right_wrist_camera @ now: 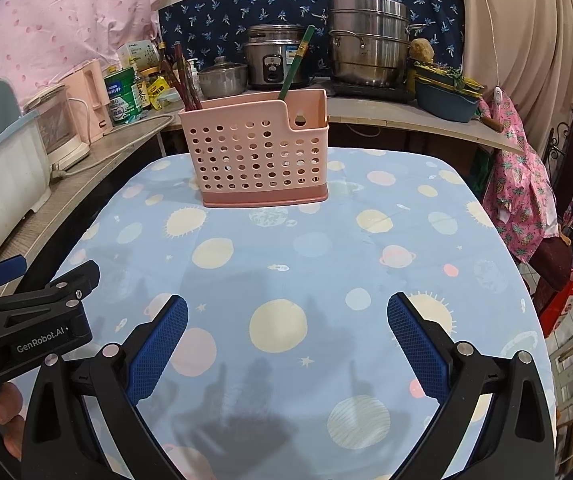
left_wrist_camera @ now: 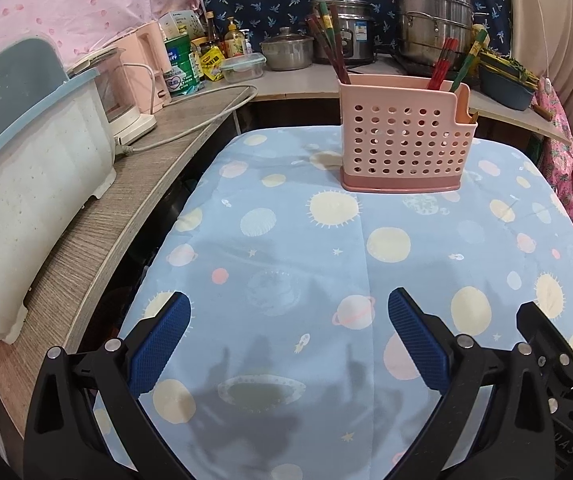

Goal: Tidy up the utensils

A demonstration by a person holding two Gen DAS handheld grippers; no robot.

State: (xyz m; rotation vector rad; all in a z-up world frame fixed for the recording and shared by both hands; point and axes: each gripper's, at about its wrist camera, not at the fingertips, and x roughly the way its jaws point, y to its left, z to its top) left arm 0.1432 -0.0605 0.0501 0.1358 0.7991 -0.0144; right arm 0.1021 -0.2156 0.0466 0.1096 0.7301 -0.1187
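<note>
Presently, left gripper: hovering with jaws spread wide, gripping nothing. Right gripper: likewise gaping, empty. Planet-print tablecloth: lying beneath both. Pink perforated utensil holder: standing upright at the table's far edge, holding red chopsticks and dark chopsticks.

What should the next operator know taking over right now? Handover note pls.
Left gripper: open, empty, hovering over the near part of the blue planet-print tablecloth.
Right gripper: open, empty, alongside the left one.
Pink perforated plastic utensil caddy stands upright at the far end of the table.
Done: dark red chopsticks in its left section; red chopsticks and green-handled chopsticks towards the right.
Left: no loose utensils visible on the cloth; looks finished, check outside the views.
</note>
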